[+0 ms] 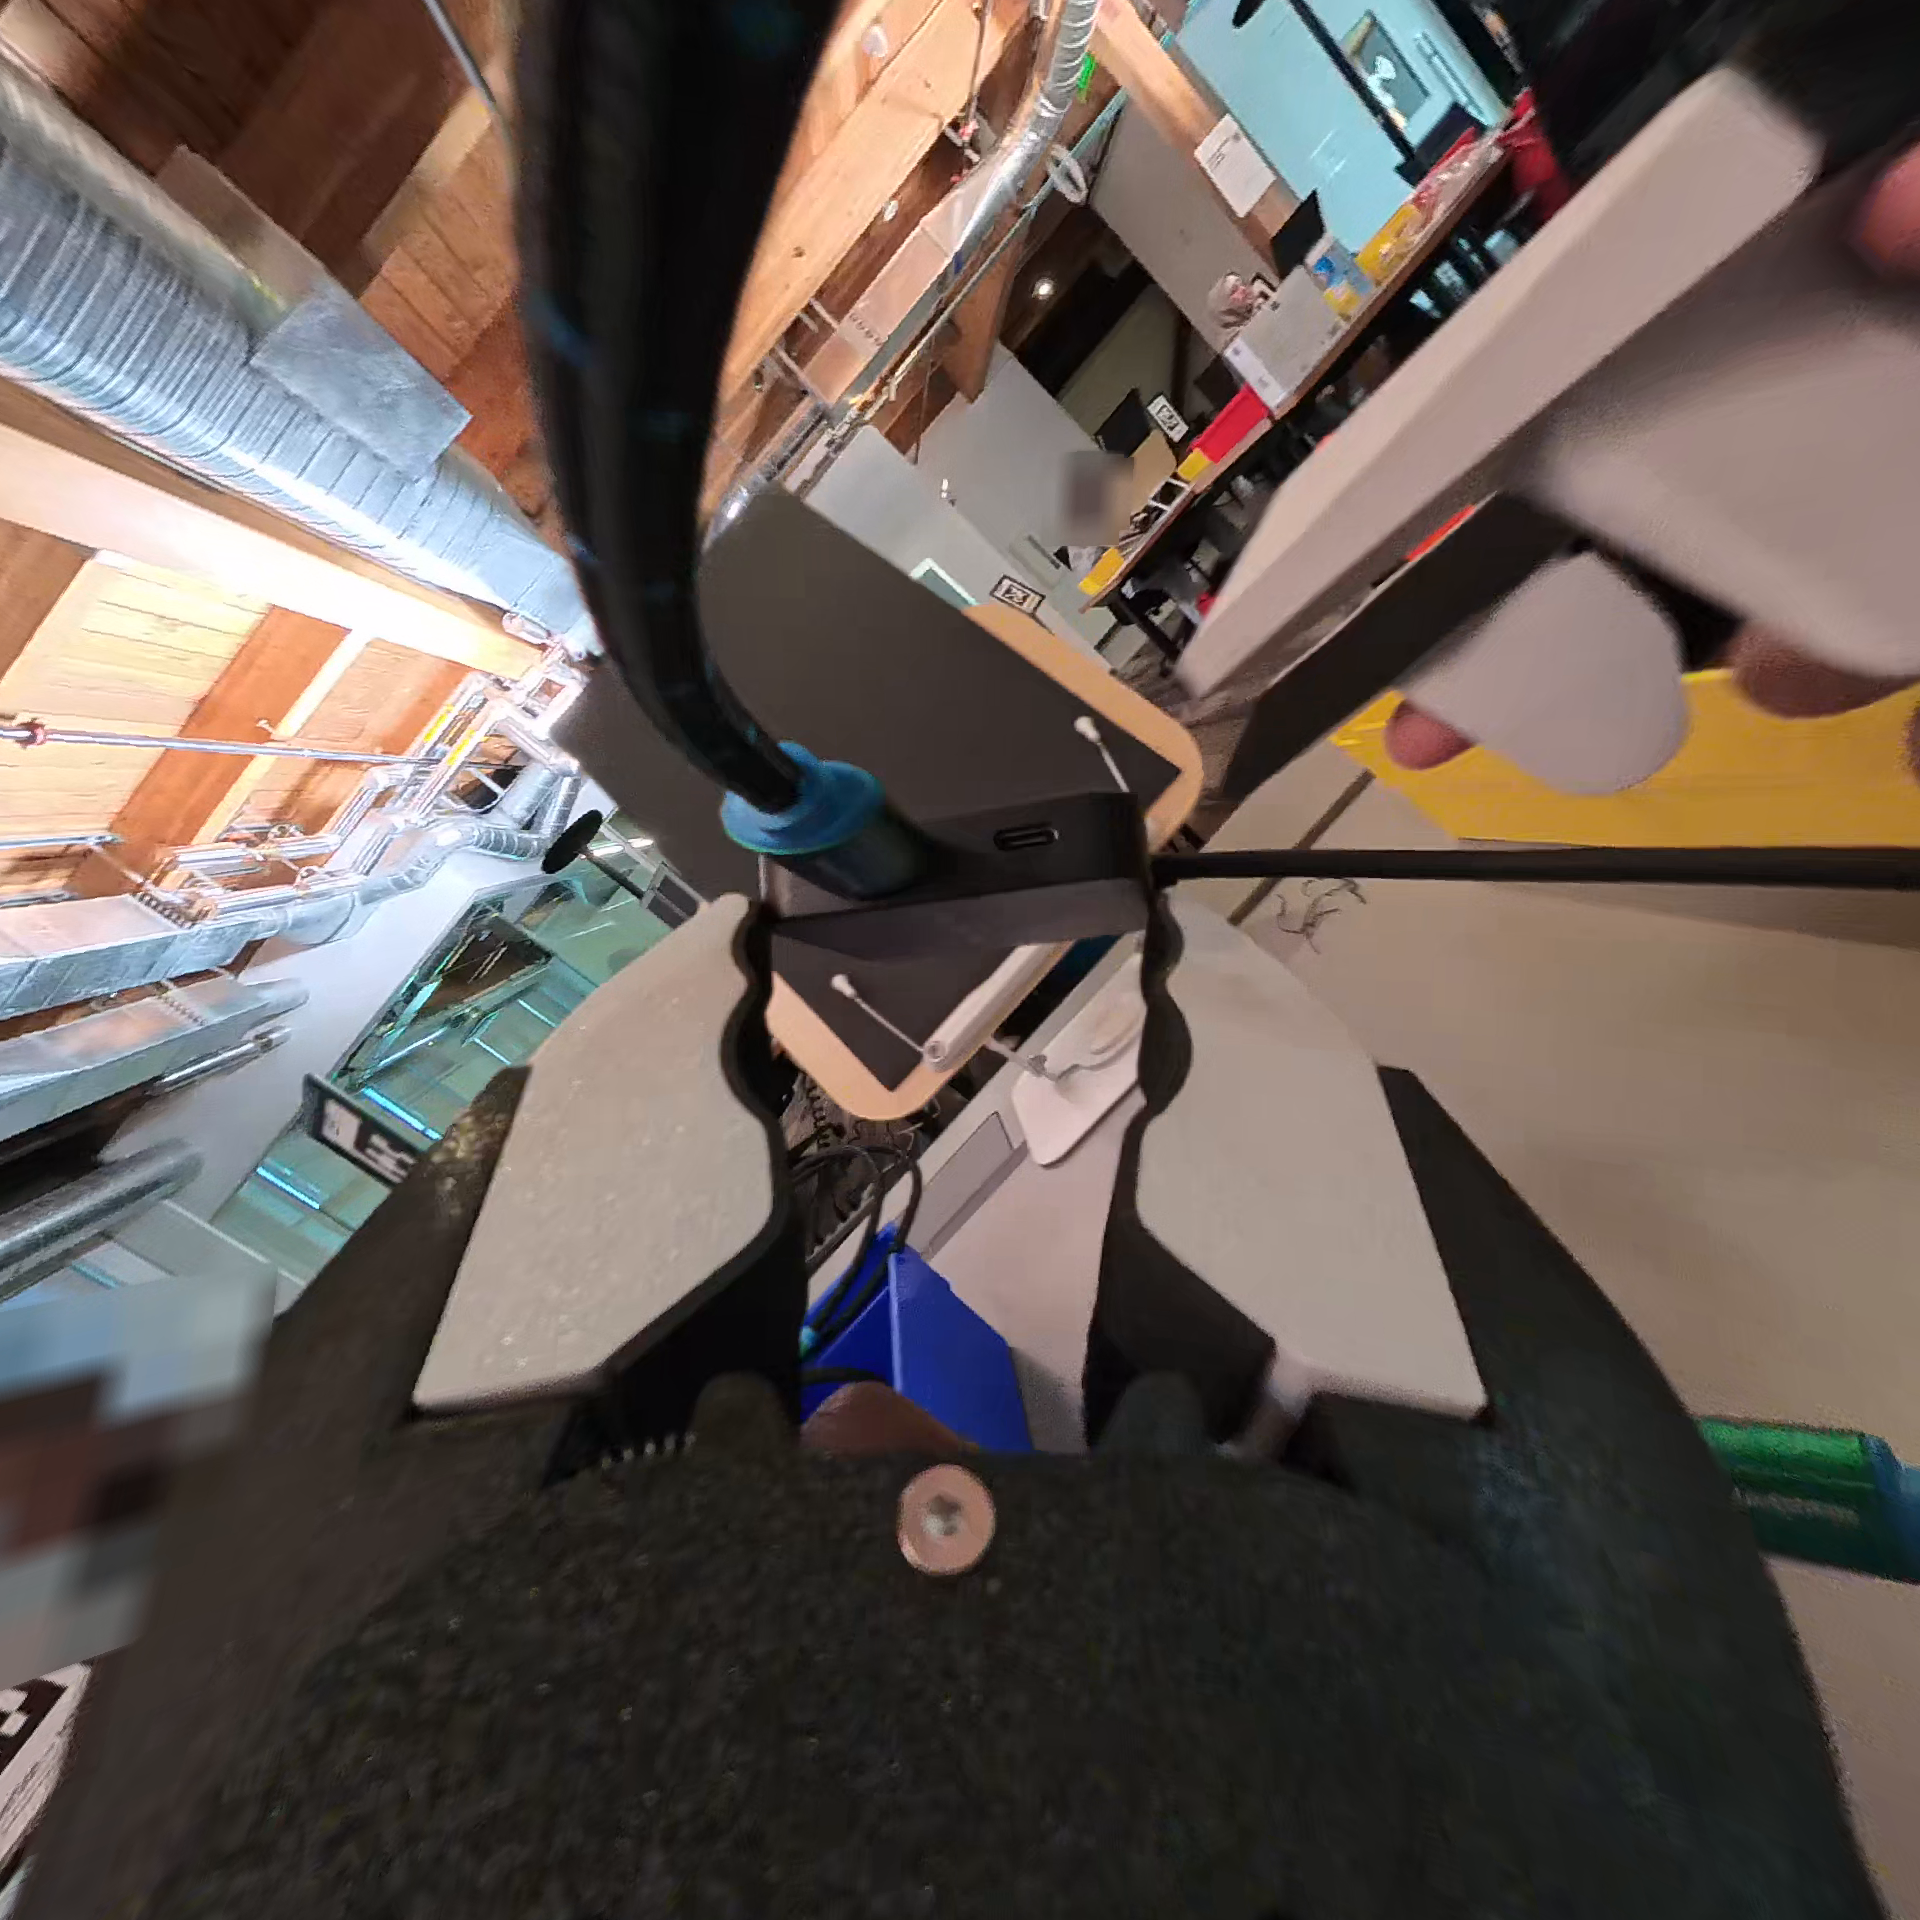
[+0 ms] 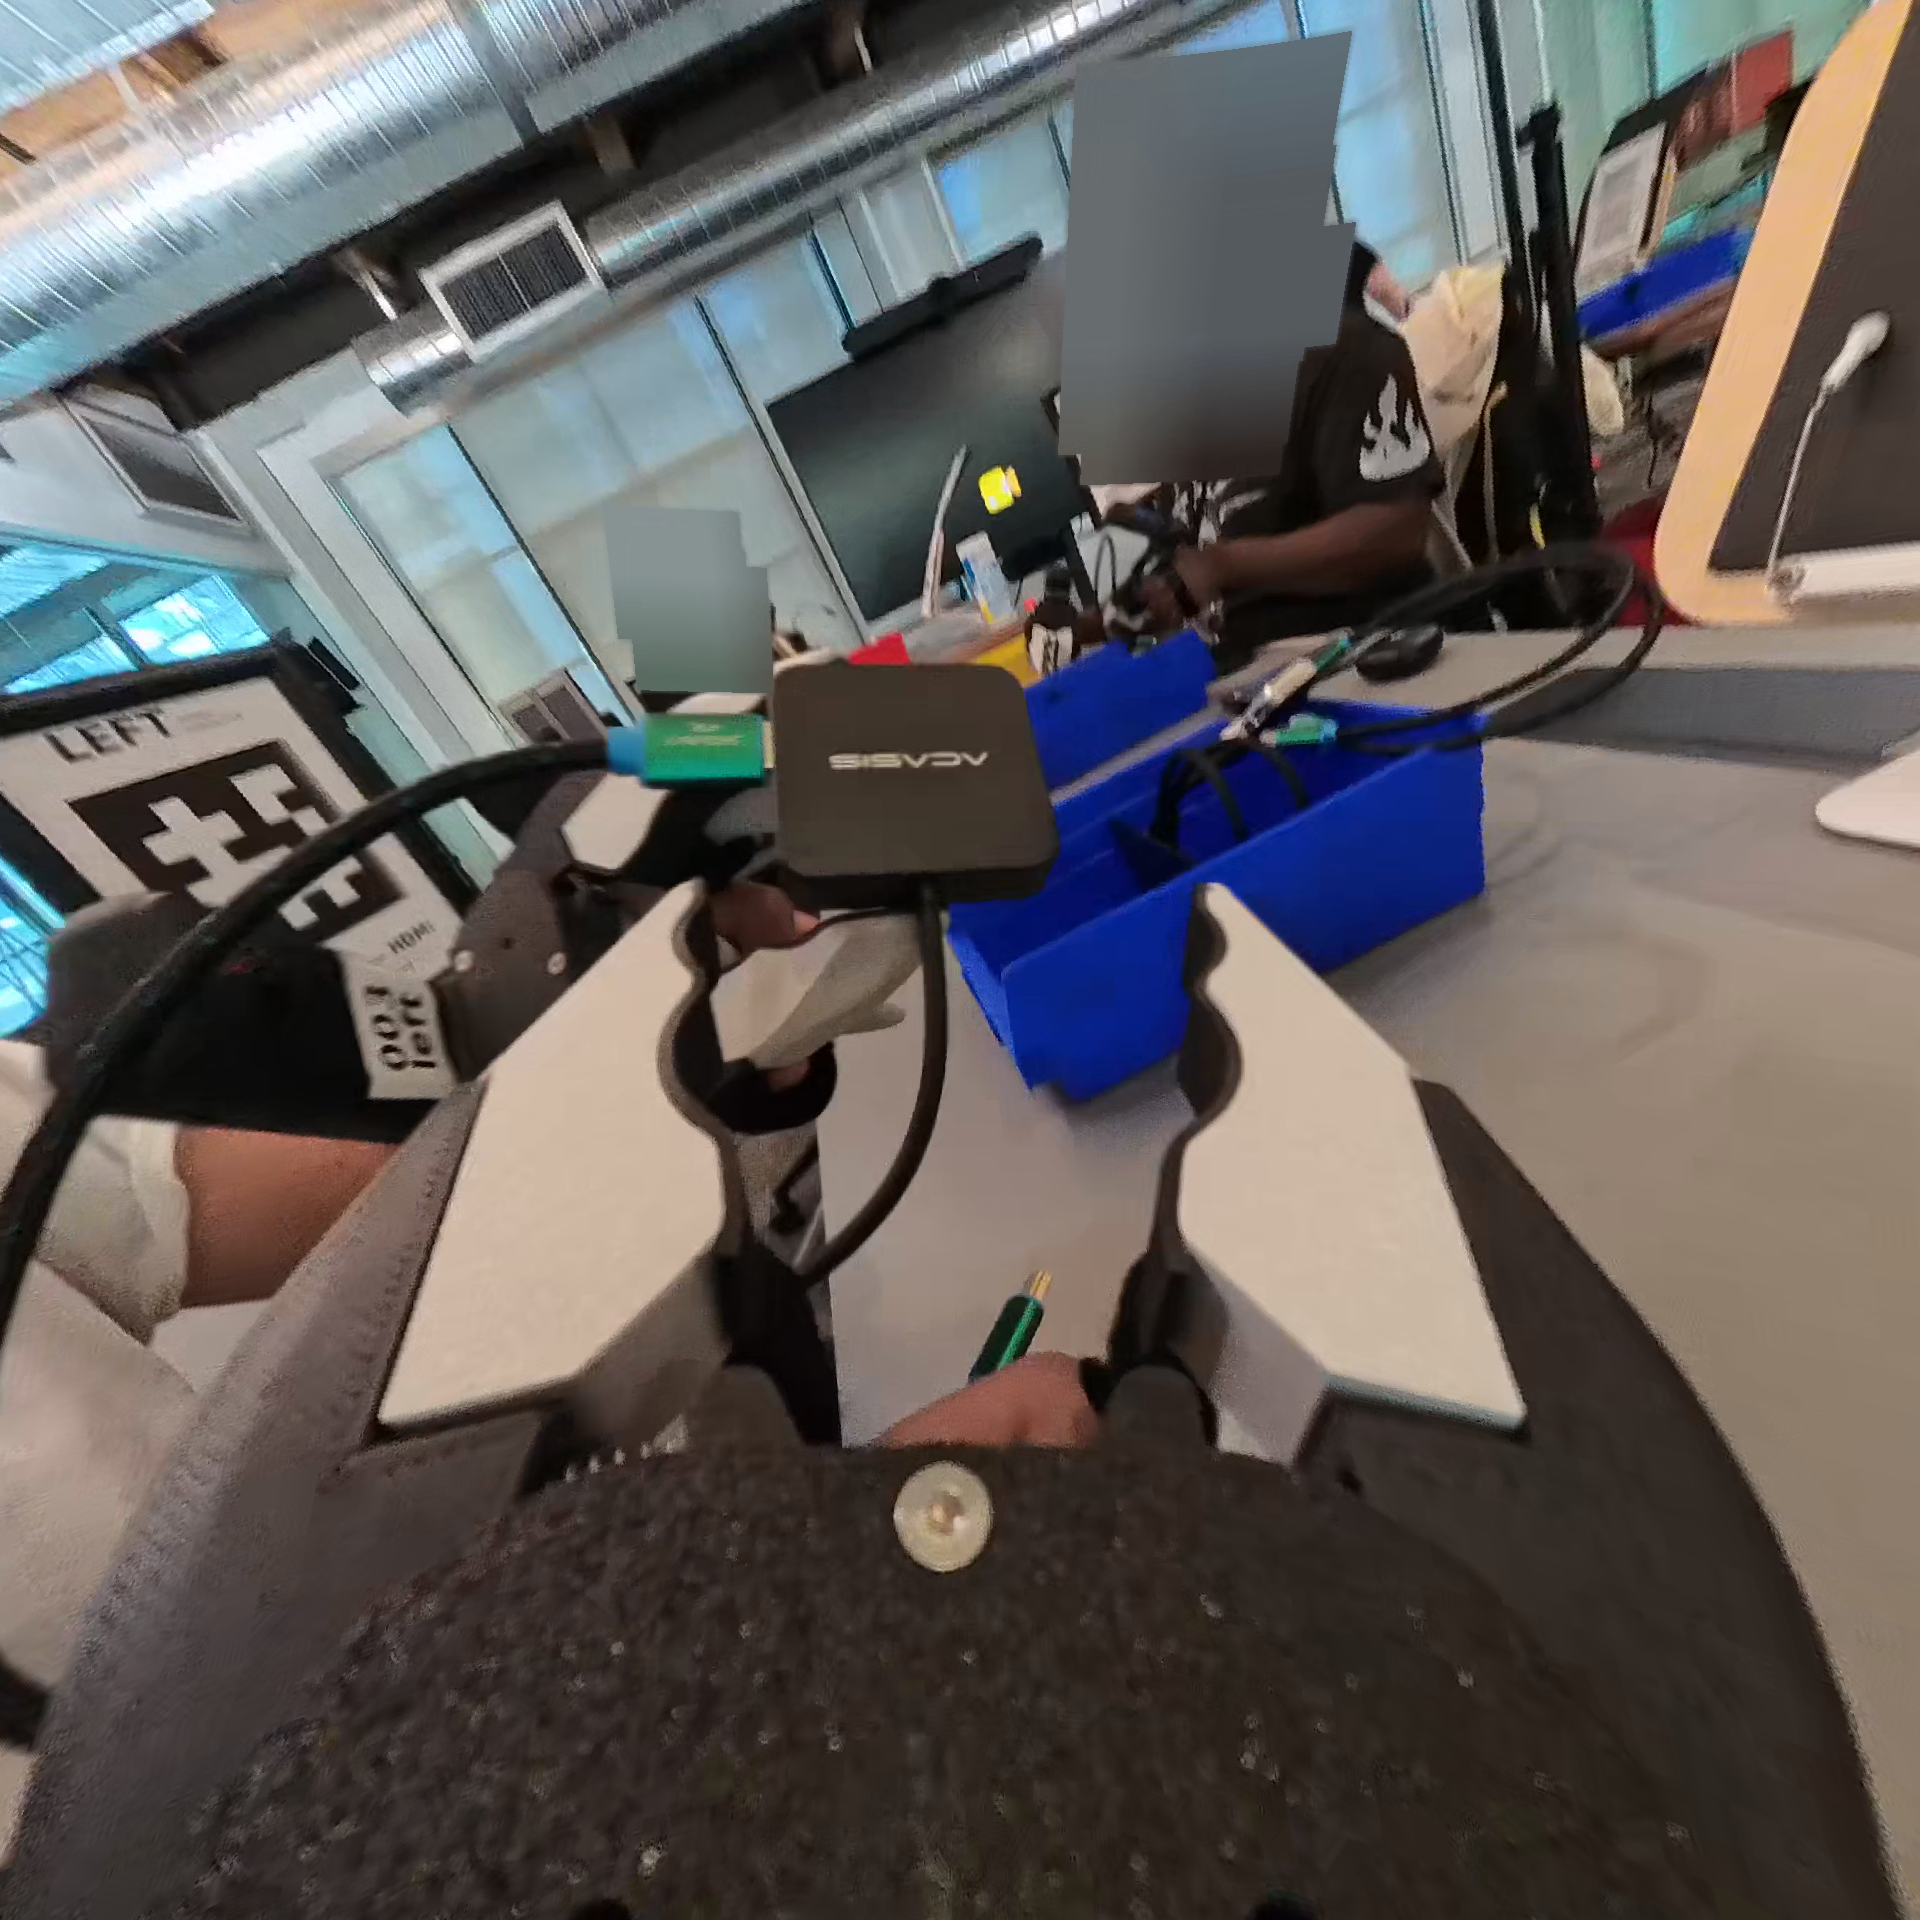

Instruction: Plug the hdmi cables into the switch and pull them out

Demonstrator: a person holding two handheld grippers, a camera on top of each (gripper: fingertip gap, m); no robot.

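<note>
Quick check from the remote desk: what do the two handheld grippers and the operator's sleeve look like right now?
Both grippers, left gripper and right gripper, have flat light-grey fingers with wavy black inner edges on rough black bodies, each with a silver screw. The left carries a black-and-white square marker tag. The sleeve is white.

Switch [image 2: 909, 779]: matte black, pale lettering on its top face. Plugged HDMI connector [image 2: 701, 748]: metallic green shell, blue strain relief; its cable [image 1: 634, 416] black braid flecked with blue. Loose connector [image 2: 1008, 1335]: green body, gold tip. Thin lead [image 2: 925, 1049] from the switch: plain black. Left gripper [image 1: 956, 914]: pale grey finger plates, black wavy-edged pads, speckled black body. Right gripper [image 2: 945, 997]: the same colours. Bin [image 2: 1247, 914]: saturated blue. Table [image 2: 1610, 1039]: flat grey. Marker card [image 2: 218, 821]: white with black square pattern.
</note>
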